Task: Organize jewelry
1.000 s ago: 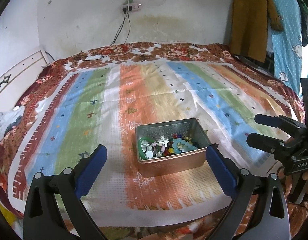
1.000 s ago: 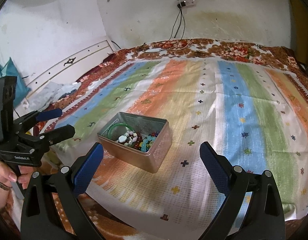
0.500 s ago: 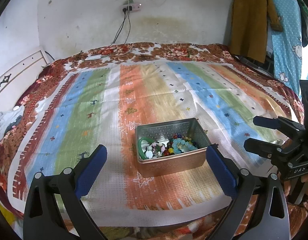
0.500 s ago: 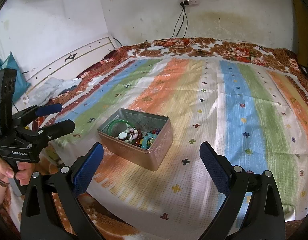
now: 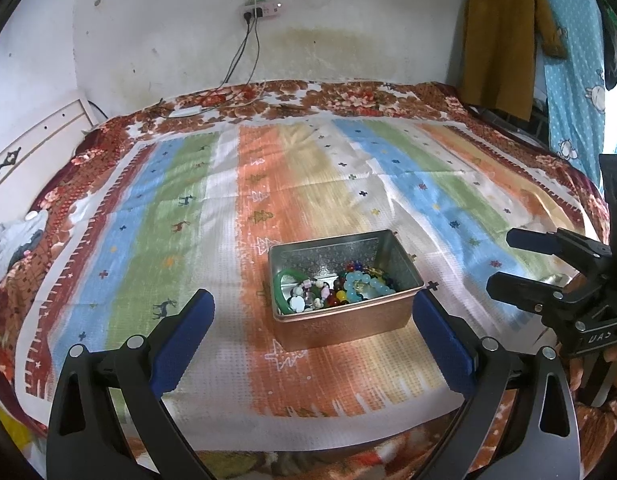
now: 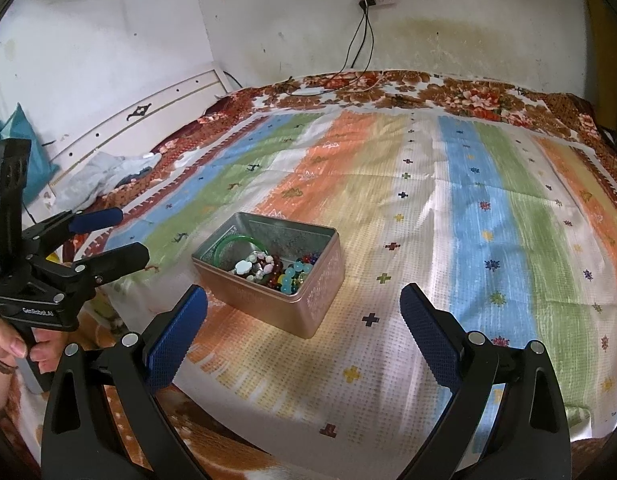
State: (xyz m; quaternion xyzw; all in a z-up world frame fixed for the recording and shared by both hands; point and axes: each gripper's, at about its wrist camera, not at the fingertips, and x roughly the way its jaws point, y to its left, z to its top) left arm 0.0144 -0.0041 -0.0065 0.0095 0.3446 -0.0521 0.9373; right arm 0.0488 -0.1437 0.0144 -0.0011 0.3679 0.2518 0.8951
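Metal, rectangular and open-topped, the copper-toned tin sits on your striped waffle-weave cloth, its inner walls embossed and silvery, its outer faces stamped with a fine pattern. Inside lies a heap of jewelry — a smooth green bangle leaning at the left end, pale blue bead bracelets toward the right, and glossy red, yellow and white beads tangled between them. The cloth lies flat with faint creases over a floral blanket.

Your left gripper hovers just short of the tin, its ribbed blue pads spread wider than the tin is long; nothing is between them and they touch nothing. Your right gripper is likewise spread wide and empty, its textured blue pads apart from the tin's near corner — the tin lies ahead and left of its centre. Your hand grips the left tool's handle at the edge of the right wrist view.
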